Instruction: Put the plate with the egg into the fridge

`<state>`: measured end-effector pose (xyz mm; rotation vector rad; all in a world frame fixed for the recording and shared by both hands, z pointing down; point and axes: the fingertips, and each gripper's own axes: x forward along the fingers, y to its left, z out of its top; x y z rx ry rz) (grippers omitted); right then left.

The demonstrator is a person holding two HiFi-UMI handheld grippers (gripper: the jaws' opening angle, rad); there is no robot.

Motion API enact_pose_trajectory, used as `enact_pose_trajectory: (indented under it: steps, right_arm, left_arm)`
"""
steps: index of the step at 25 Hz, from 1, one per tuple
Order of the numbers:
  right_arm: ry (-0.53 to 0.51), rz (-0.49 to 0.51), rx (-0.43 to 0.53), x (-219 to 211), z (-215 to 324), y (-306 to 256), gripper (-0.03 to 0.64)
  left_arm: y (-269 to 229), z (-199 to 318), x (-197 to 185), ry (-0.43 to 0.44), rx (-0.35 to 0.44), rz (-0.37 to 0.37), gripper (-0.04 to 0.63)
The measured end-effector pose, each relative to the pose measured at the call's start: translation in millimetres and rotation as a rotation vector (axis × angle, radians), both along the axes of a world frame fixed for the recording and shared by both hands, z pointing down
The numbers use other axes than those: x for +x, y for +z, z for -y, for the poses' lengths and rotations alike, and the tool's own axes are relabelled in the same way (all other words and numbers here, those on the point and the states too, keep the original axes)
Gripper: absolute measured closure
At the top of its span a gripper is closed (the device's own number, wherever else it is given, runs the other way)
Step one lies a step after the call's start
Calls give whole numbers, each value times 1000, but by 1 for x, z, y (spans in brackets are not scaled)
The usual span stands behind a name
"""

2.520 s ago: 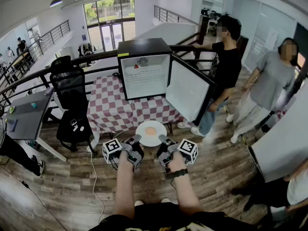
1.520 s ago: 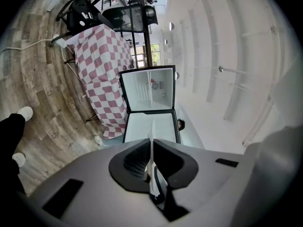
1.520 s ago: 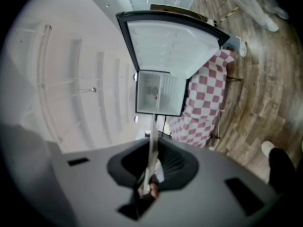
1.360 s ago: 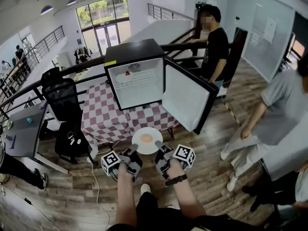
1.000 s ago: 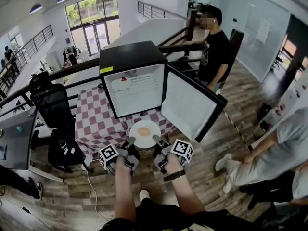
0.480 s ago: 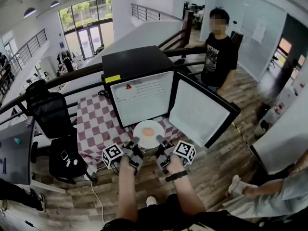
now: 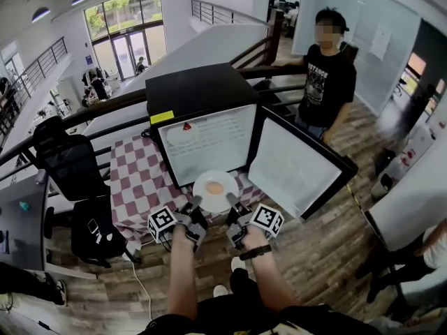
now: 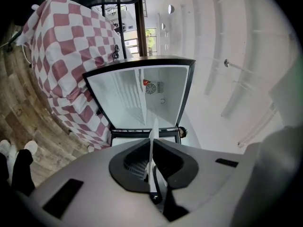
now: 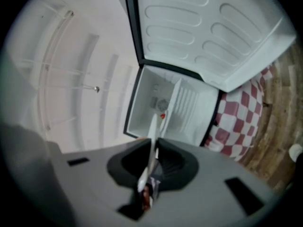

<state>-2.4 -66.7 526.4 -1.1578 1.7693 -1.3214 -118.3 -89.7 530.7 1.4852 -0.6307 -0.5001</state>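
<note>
You are standing on a wood-plank floor (image 7: 335,250) on a railed landing. The left gripper (image 7: 197,202) and right gripper (image 7: 230,200) are each clamping an opposite rim of the plate (image 7: 203,193), jaws nearly together. You are closing in: the plate and its egg (image 7: 215,187) are now reaching the open fridge (image 7: 202,89), so insertion is likely next. The yellow label (image 7: 162,117) and red triangle sticker (image 7: 187,125) are showing no legible writing.
</note>
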Motion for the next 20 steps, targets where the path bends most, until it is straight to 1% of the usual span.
enact_pose_trajectory:
  steps: [3,7,10,12,14,16,20]
  right_arm:
    - [2,16,-13,6,22,-2,575]
    - [-6,36,-26,22,53,-2,575]
    - [-6,52,-1,33,75,-7,575]
    - [-10,46,-2,42,84,-13,575]
    - [-30,34,-8,49,90,-15,575]
    - [-47,44,-16,52,96,-13,575]
    - [-73,59,-32,53,109,6,575]
  left_arm:
    - [-6,22,7,-13,8,-17,561]
    - [-3,50,22,-40,-11,-14,561]
    - [0,71,31,-90,-25,-36,561]
    - [-2,77,41,-95,-21,-52,561]
    - [-2,83,47,-89,-7,-49,561]
    - [-1,90,50,-96,-1,-39,561]
    - [12,99,52,-127,-11,-24,561]
